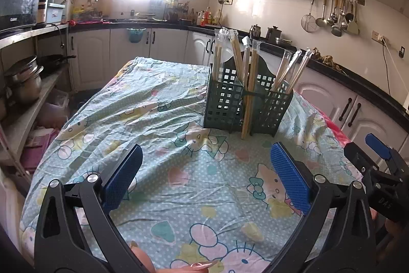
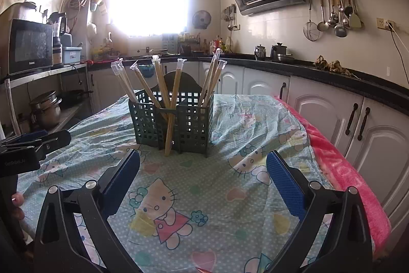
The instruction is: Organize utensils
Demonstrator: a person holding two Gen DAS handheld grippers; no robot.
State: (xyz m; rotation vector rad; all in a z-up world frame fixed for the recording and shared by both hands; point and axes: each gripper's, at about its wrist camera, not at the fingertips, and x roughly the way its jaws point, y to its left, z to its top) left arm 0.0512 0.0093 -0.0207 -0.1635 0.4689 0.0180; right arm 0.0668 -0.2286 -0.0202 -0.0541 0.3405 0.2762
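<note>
A dark green lattice utensil holder point(image 1: 227, 101) point(image 2: 191, 119) stands on the table, holding several pairs of wrapped wooden chopsticks point(image 1: 236, 53) point(image 2: 159, 78) upright or leaning. One pair point(image 1: 249, 94) point(image 2: 171, 119) stands in the gap between the two compartments with its tip on the cloth. My left gripper point(image 1: 207, 152) is open, well short of the holder, nothing between its blue pads point(image 1: 291, 178). My right gripper point(image 2: 203, 160) is open too, facing the holder's front, with nothing in it. In the left wrist view the right gripper's point(image 1: 378, 160) body shows at the right edge; the left gripper's point(image 2: 38, 142) body shows at the left of the right wrist view.
A cartoon-cat printed cloth point(image 1: 163, 119) point(image 2: 230, 196) covers the table, with a pink blanket point(image 2: 345, 170) along its right edge. White cabinets and a black counter point(image 2: 332, 73) run behind and to the right. A shelf with pots point(image 1: 25, 78) and a microwave point(image 2: 30, 47) stands left.
</note>
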